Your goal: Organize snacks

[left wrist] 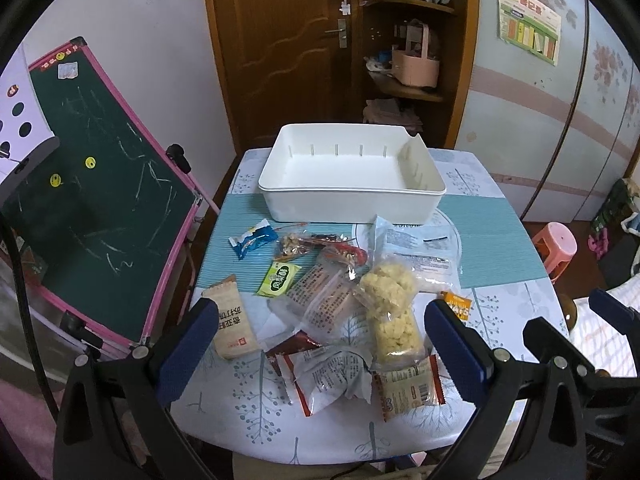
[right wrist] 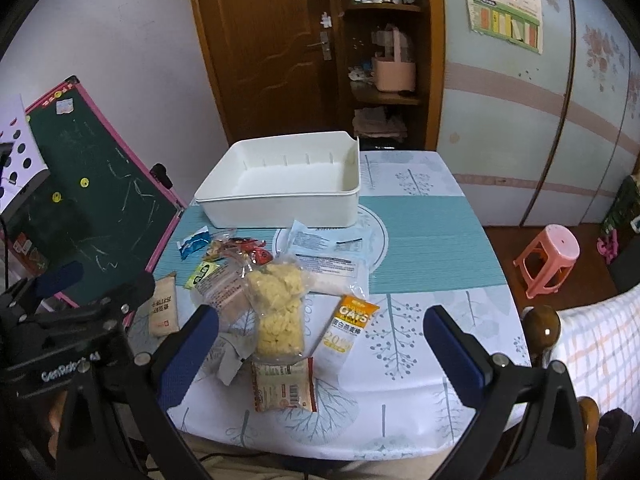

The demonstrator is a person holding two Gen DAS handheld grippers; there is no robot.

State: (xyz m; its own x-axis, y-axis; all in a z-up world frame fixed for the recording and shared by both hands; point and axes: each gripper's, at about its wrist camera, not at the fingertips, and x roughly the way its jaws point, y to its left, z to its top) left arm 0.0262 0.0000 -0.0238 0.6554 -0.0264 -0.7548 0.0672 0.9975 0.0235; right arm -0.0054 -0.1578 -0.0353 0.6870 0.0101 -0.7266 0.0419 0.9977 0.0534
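Two grippers, the left gripper point(left wrist: 320, 344) and the right gripper point(right wrist: 322, 344), hover with fingers spread wide and empty above a pile of wrapped snack packets point(left wrist: 340, 304) on the patterned worktop point(left wrist: 500, 240); the empty white plastic bin point(left wrist: 352, 176) sits just behind the pile.

- Both wrist cameras are looking forward and down from the table's point(left wrist: 500, 280) near edge.
- Both are sharing the snack pile point(left wrist: 340, 308) and white bin point(right wrist: 280, 188); the right one is sitting further right.
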